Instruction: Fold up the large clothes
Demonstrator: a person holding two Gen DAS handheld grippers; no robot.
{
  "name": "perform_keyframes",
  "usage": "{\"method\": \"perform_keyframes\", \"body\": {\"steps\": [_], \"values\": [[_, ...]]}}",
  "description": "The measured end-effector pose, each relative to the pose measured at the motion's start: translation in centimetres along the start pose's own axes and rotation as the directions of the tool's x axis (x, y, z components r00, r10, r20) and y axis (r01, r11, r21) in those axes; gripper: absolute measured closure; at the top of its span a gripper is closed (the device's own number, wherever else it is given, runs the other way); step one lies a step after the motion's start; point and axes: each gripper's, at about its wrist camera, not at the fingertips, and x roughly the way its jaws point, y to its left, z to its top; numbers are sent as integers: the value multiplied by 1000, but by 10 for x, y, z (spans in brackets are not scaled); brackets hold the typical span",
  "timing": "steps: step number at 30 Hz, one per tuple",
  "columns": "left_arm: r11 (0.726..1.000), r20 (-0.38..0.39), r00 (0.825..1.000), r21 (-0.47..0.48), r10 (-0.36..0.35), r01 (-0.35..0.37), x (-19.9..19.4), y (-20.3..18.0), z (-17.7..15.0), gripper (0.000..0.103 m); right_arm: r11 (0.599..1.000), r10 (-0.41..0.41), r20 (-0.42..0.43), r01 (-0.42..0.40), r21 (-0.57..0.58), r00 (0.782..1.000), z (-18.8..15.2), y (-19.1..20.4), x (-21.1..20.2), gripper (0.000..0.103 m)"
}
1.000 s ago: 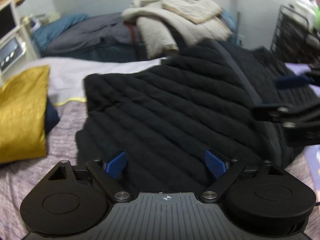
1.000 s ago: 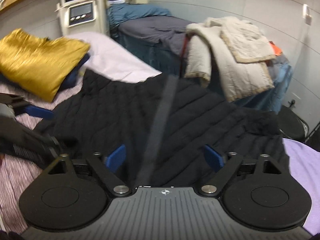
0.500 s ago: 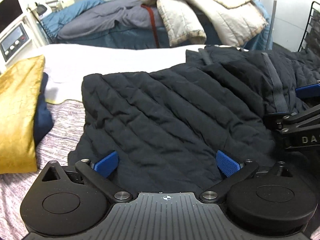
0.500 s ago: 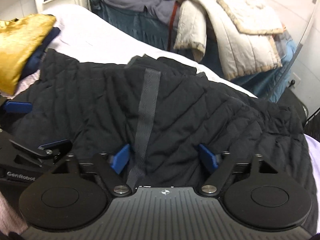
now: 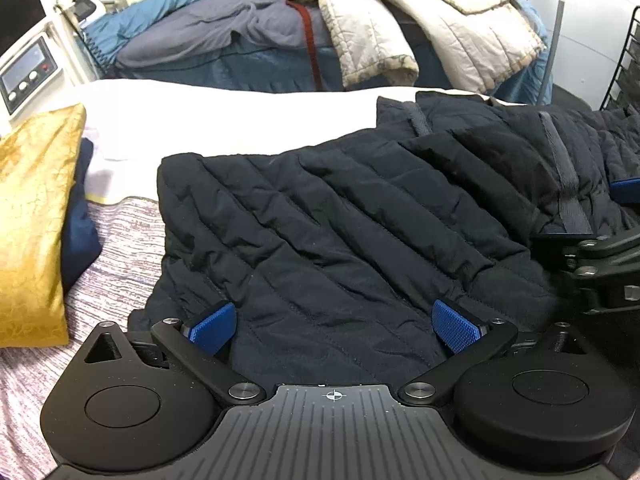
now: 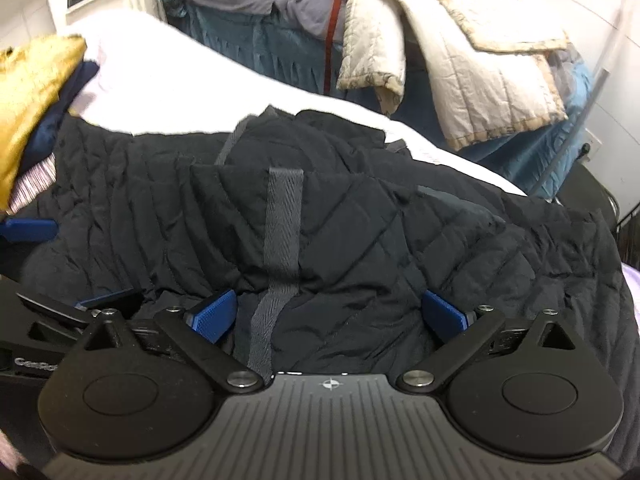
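Observation:
A black quilted jacket [image 5: 340, 220] lies spread on the bed, with a folded-over part carrying a grey strap [image 6: 282, 216] on top. My left gripper [image 5: 334, 328] stands open low over the jacket's near edge; fabric lies between its blue pads [image 5: 212, 328] but they do not press it. My right gripper [image 6: 328, 318] sits over the folded part, its jaws opening, with jacket fabric and the strap's lower end between the pads and not pinched. In the left wrist view the right gripper [image 5: 600, 256] shows at the right edge; in the right wrist view the left gripper [image 6: 60, 308] shows at the left edge.
A gold cushion [image 5: 32, 220] on a navy folded item [image 5: 82, 216] lies left of the jacket on the striped bedspread [image 5: 112, 248]. Behind is a white sheet [image 5: 240, 116], then a second bed [image 5: 200, 40] with a beige quilt [image 5: 420, 20]. A black wire rack [image 5: 624, 68] stands far right.
Both grippers came down and forward with the jacket's raised part, which now lies folded flat on the jacket. Both pairs of pads have spread wider and let the fabric go.

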Motion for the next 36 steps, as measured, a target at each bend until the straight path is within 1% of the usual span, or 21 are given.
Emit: {"method": "perform_keyframes", "body": {"steps": [6,11,15,19,22,25,28,30,33,34,36], "values": [[1000,-11,1000,10,17,-17,-12,-5,-1,0,998,33,48,-36,53,998,-15,-6,-44,4],[999,-18,999,37,34,-33,-26,-10,-5,0,991,12,75,-21,132,997,-41,-19,-77,3],[999,-16,1000,32,11,-11,-42,-11,-12,0,969,4,61,-19,246,998,-69,-37,-94,3],[999,11,1000,35,-20,20,-64,-14,-24,0,939,-25,41,10,344,999,-99,-57,-110,3],[997,16,998,39,-65,65,-79,-19,-37,0,902,-46,4,40,431,999,-123,-75,-116,3],[992,27,992,42,-121,120,-94,-29,-51,0,837,-57,-14,56,544,998,-145,-95,-121,3],[984,40,987,86,-159,155,-102,-45,-62,0,770,-42,-10,39,637,999,-162,-111,-122,4],[979,26,986,127,-164,159,-102,-59,-65,0,738,-38,-12,36,674,999,-166,-118,-120,4],[973,23,984,154,-176,171,-100,-72,-63,0,705,-35,7,19,709,999,-167,-124,-120,4],[972,19,984,159,-177,172,-98,-75,-60,0,697,-25,18,5,717,1000,-168,-127,-120,4],[972,22,985,168,-170,164,-98,-79,-58,0,657,9,51,-44,753,999,-170,-133,-117,4]]}}
